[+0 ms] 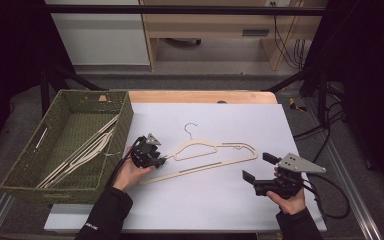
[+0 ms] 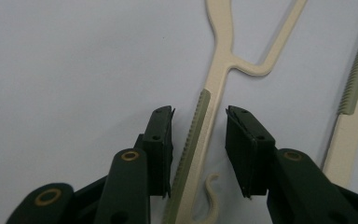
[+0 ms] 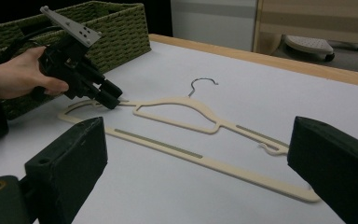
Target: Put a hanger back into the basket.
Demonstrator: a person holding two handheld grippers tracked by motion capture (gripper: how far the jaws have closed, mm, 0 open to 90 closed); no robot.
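Observation:
A cream hanger with a metal hook lies flat on the white sheet in the middle of the table. My left gripper is down at the hanger's left end. In the left gripper view its jaws straddle the hanger's arm at its ribbed grey strip, with a gap showing on both sides, so it is open. My right gripper hovers off the hanger's right end, open wide with nothing between its fingers. The right gripper view shows the whole hanger and the left gripper at its far end.
A green woven basket stands at the table's left, holding several more cream hangers. It rises just behind the left hand. The sheet lies bare in front of the hanger.

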